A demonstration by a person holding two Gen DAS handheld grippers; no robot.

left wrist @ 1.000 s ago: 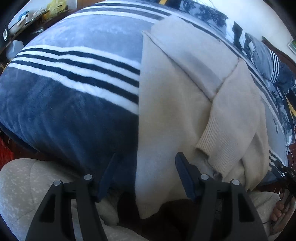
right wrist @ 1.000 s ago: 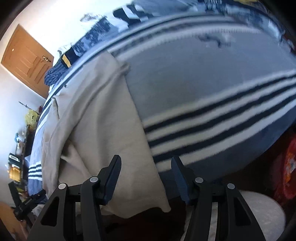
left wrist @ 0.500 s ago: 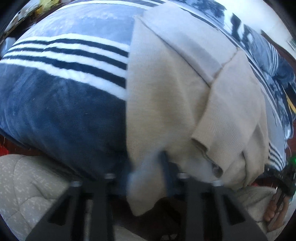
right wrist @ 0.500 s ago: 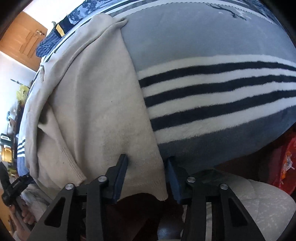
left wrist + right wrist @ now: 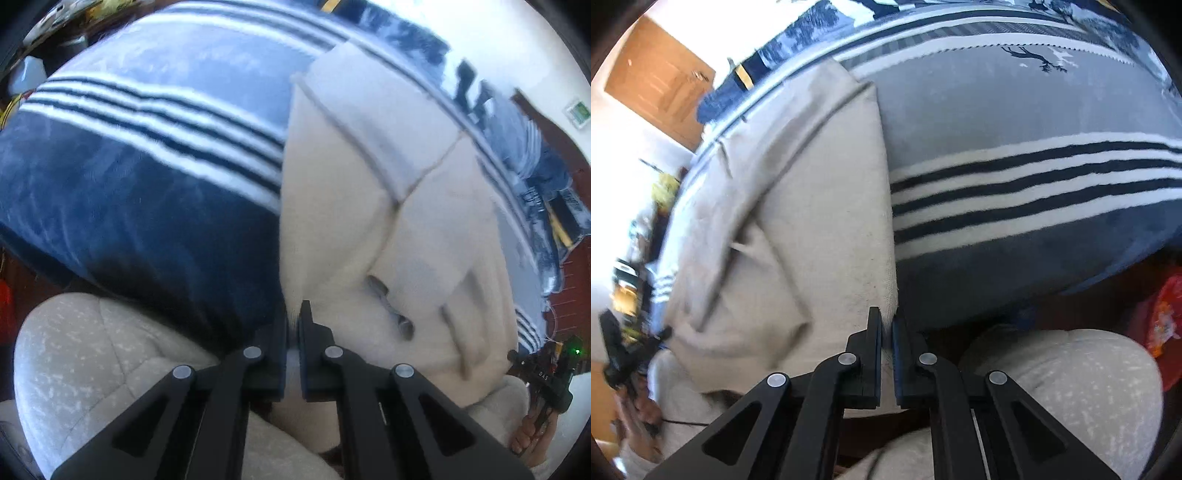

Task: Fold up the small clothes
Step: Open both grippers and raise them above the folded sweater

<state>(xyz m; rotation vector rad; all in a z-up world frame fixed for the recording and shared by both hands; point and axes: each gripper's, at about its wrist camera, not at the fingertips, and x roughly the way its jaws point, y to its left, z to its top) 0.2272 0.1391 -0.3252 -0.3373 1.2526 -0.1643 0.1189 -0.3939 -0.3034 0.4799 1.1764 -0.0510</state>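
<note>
The left gripper and the right gripper are each clamped on a near bottom corner of the single cream knit sweater, which lies sleeves-folded on the blue, white-striped plush blanket. The hem fold appears to be starting; next, both of the two corners likely need lifting together toward twelve o'clock, over the collar end.

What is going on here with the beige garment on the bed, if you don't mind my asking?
A person is folding a beige sweater laid on a striped blue blanket. The left tongs and the right tongs are each shut on a near corner of its bottom hem. One sleeve already lies folded across the body; the hem fold is not yet made.
</note>
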